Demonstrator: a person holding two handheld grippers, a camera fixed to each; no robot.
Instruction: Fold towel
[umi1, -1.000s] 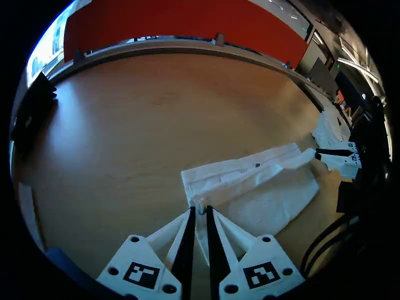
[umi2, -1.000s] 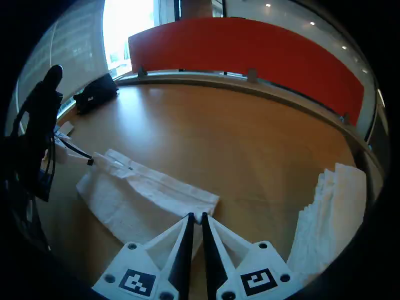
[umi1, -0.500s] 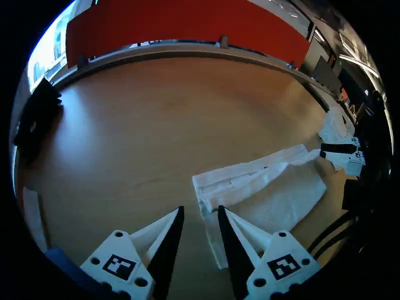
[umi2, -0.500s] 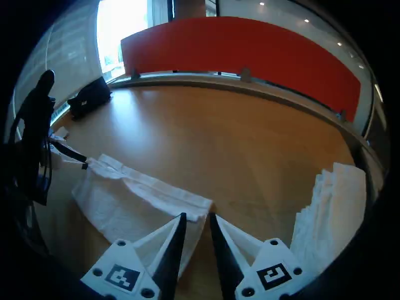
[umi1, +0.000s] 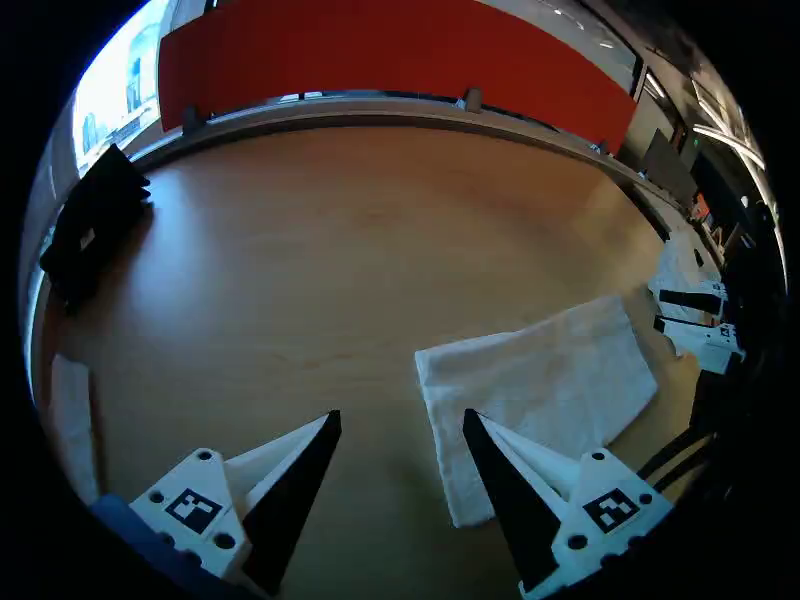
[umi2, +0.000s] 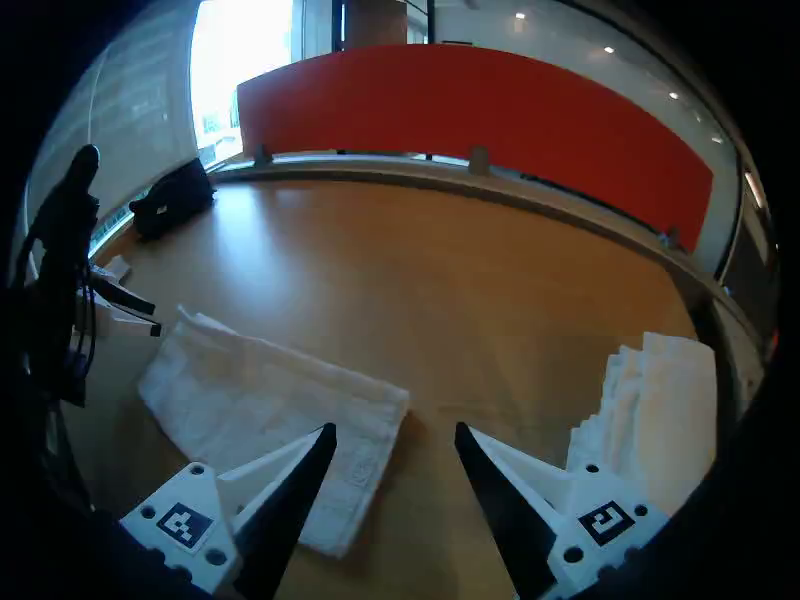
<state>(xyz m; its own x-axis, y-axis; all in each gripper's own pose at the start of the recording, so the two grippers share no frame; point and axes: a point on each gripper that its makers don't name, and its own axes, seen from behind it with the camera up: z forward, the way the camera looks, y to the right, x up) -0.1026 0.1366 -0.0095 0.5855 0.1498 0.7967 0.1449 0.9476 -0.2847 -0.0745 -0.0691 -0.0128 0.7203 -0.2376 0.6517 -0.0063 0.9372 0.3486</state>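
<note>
A white towel (umi1: 540, 375) lies folded flat on the wooden table (umi1: 330, 250), its left end just beyond my left gripper (umi1: 400, 415). That gripper is open with nothing between its fingers. In the right gripper view the same towel (umi2: 265, 405) stretches from the left to just ahead of my right gripper (umi2: 394, 428), which is open too and holds nothing. The right gripper (umi1: 700, 320) is seen by the towel's far end in the left gripper view. At the towel's other end in the right gripper view is the left gripper (umi2: 120, 305), held by a person's dark-sleeved arm.
A stack of folded white towels (umi2: 660, 420) sits on the table's right side. A black bag (umi2: 170, 195) lies by the far left edge under a red panel (umi2: 480, 110). A small white cloth (umi1: 65, 420) lies near the left edge. Bare wood stretches beyond the towel.
Both grippers went from shut on the towel's ends to open and drew back. The raised fold of the towel dropped and now lies flat.
</note>
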